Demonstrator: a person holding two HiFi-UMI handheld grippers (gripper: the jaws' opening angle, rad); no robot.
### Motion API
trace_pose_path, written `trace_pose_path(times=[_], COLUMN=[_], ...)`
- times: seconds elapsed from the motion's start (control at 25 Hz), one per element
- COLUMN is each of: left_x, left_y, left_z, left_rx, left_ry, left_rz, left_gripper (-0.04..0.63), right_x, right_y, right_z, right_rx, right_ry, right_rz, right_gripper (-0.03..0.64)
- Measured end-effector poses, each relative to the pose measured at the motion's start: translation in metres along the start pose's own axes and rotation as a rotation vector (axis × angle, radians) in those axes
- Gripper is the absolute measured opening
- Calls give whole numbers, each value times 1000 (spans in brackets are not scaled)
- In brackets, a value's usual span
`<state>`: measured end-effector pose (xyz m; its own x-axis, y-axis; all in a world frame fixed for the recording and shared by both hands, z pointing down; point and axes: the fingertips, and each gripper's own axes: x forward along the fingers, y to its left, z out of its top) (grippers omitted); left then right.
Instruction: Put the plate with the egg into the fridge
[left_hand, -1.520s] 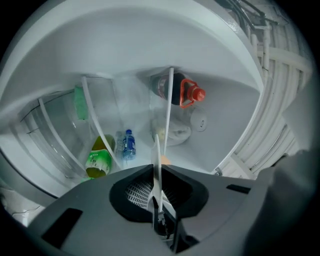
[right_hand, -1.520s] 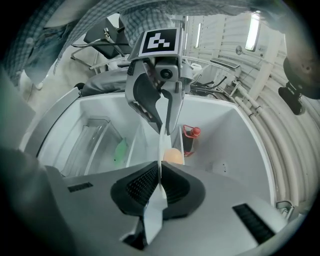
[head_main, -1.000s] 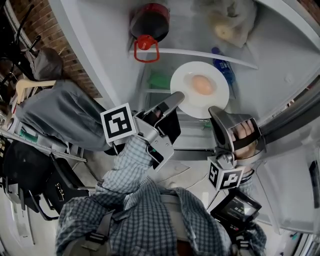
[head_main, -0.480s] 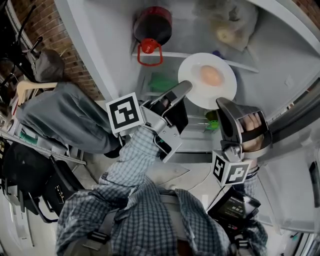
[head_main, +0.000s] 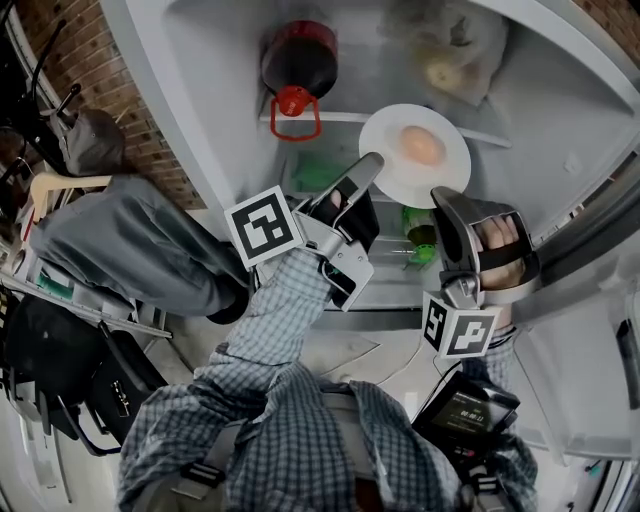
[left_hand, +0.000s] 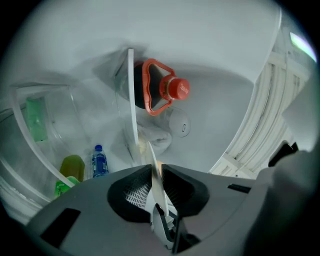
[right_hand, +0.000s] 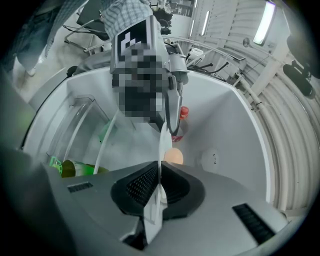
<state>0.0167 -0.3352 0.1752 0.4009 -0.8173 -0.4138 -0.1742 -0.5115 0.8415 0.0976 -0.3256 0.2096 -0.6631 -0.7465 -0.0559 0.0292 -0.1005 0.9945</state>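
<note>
Jaws of the left gripper stand slightly apart, having just been opening; the thin white rim of the plate runs between them at a slant, and a narrow gap shows beside it on one side. Right gripper jaws are pressed tight on the plate's rim, the edge pinched squarely between both pads. Head view shows the plate inside the open fridge, lying across the front edge of the glass shelf, with the left gripper at its near-left rim and the right gripper at its near-right rim. One egg sits near the plate's middle. Whether the plate rests on the glass shelf or hangs just over it cannot be told. On the glass shelf, left of the plate, stands a dark bottle with a red cap and red handle; behind the plate lies a pale plastic bag. Below the glass shelf are a green bottle and a small blue-capped bottle.
</note>
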Motion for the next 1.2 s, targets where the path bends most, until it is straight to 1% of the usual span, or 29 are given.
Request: trace_pose_path(times=[0.28, 0.32, 0.48, 0.56, 0.64, 0.76, 0.88, 1.0, 1.2], left_x=[4, 4, 0, -1, -2, -3, -3, -2, -8], left_y=[-2, -1, 3, 2, 1, 1, -2, 0, 1], left_z=[-2, -2, -3, -2, -1, 0, -4, -9, -22], left_rx=[106, 135, 294, 342, 362, 368, 383, 401, 513], left_ry=[-7, -7, 4, 16, 24, 27, 46, 70, 130], left_rz=[-25, -24, 10, 2, -17, -49, -83, -85, -55], left_gripper=[66, 73, 89, 96, 103, 115, 148, 153, 152], right_x=[3, 3, 6, 7, 8, 9, 11, 13, 15], right_y=[2, 3, 2, 1, 1, 0, -2, -4, -8], right_z=[-5, -5, -7, -6, -5, -6, -12, -14, -12], right_rx=[29, 33, 39, 49, 62, 72, 75, 64, 94], right_ry=[3, 2, 1, -4, -9, -1, 17, 25, 21], right_rz=[10, 12, 11, 12, 17, 17, 14, 12, 23], right_gripper=[20, 20, 20, 20, 20, 20, 20, 20, 20])
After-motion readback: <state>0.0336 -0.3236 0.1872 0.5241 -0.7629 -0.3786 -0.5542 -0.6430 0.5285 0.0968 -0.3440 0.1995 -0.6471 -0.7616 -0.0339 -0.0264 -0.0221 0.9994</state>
